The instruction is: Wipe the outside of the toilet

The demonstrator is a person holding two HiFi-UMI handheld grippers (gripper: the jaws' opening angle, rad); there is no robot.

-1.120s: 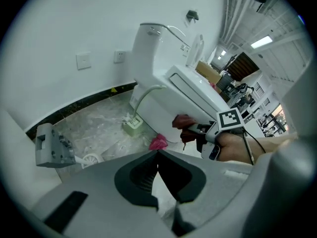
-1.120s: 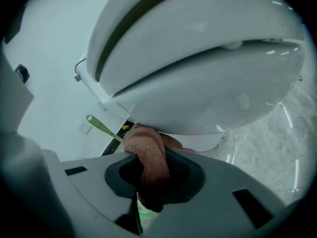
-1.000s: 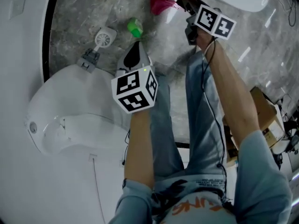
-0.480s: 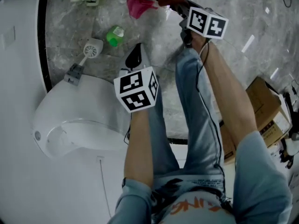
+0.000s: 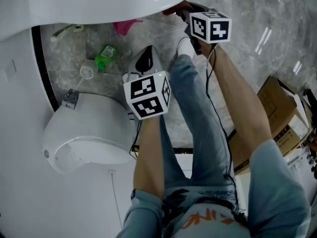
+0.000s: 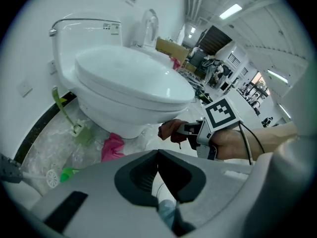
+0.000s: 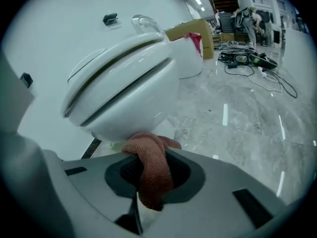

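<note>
Toilet (image 5: 99,4) nearer, glossy white, brown cloth (image 7: 148,167) clamped

Left gripper (image 6: 158,153): pale grey shell, black recess behind the jaws, black-and-white marker cube (image 5: 146,99), green light (image 5: 155,74).
Right gripper (image 5: 188,13): matching marker cube (image 5: 210,27), thin black cable (image 5: 221,110).
Clothing: light-blue jeans (image 5: 200,133), pale blue sleeves (image 5: 277,192), orange lettering (image 5: 208,217) on the shirt.

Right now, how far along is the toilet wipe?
Done: right gripper is shut on the reddish cloth. In hand: cloth sits at the lower front of the toilet bowl. Left: can't tell what's wiped; treat whole outside as pending. Idle: left gripper, shut, empty.
</note>
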